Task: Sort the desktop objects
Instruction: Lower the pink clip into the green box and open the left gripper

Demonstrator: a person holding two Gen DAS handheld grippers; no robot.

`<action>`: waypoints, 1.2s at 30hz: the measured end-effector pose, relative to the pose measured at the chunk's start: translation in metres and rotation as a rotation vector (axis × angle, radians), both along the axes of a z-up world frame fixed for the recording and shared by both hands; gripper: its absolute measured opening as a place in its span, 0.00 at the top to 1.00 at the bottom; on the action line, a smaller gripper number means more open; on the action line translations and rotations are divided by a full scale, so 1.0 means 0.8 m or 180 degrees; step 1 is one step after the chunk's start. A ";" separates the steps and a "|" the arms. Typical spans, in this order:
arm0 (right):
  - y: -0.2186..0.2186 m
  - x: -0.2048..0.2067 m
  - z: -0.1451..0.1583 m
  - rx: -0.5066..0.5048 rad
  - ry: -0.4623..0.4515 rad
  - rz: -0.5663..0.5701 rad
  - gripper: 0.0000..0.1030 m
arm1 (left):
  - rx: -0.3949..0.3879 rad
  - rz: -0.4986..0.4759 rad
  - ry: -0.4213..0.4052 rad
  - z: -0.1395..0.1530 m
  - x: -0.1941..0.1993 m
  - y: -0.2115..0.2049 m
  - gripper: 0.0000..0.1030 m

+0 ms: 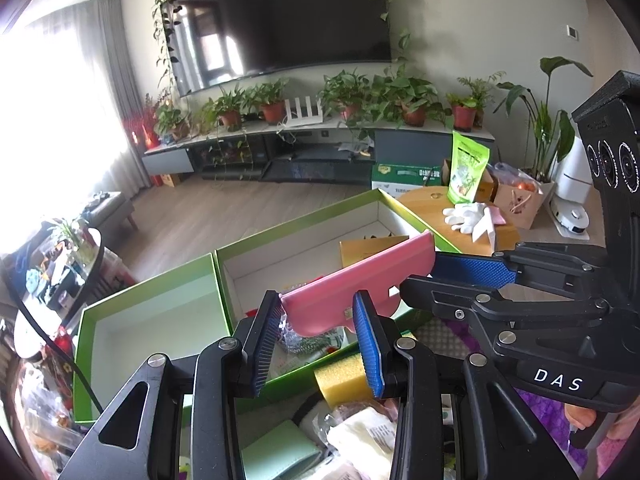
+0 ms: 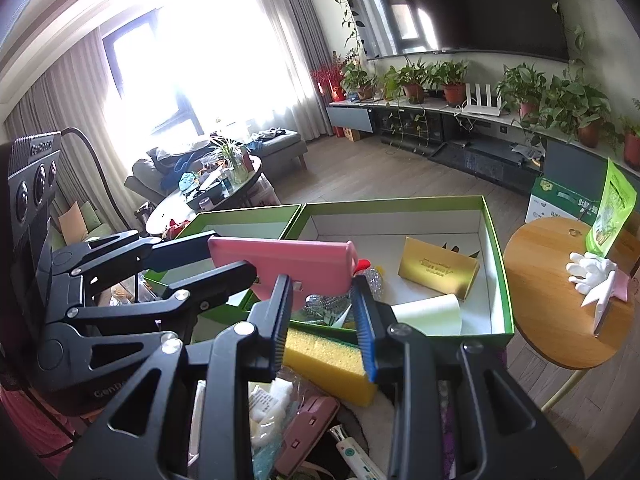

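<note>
Carry step: my left hand-held gripper [image 1: 316, 340] and right hand-held gripper [image 2: 324, 316] each pinch one end of the pink case [image 2: 280, 264], jaws narrow, holding it above the green box [image 2: 496, 240]. Next, I judge: lower level into the box, then release both ends together

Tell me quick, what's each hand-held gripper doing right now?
Left hand-held gripper: closed on one end of the pink case.
Right hand-held gripper: closed on the pink case's other end.

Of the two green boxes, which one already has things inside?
The right green box, with the gold box inside. The left green box beside it shows only its bare white floor.
</note>
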State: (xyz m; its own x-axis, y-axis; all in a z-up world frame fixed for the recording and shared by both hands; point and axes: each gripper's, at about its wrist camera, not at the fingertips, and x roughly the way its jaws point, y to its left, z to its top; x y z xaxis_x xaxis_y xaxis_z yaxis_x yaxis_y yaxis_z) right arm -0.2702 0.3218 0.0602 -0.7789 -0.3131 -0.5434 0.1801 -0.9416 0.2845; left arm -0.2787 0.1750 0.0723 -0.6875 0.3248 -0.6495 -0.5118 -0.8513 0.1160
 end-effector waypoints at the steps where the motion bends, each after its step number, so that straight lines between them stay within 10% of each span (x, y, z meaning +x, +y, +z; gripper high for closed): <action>1: 0.002 -0.003 -0.001 -0.0003 -0.0014 0.0002 0.69 | -0.0002 0.0003 -0.0012 -0.002 -0.003 0.001 0.63; 36: -0.008 -0.101 -0.043 -0.0101 -0.0433 0.0118 0.70 | 0.0009 0.0268 -0.0424 -0.047 -0.094 -0.017 0.63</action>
State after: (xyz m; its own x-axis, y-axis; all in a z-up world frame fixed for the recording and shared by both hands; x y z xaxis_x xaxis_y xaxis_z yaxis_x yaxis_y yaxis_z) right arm -0.3508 0.3157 0.0259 -0.6863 -0.3589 -0.6326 0.1723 -0.9253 0.3380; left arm -0.3539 0.1611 0.0349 -0.6202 0.2714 -0.7360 -0.4492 -0.8921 0.0495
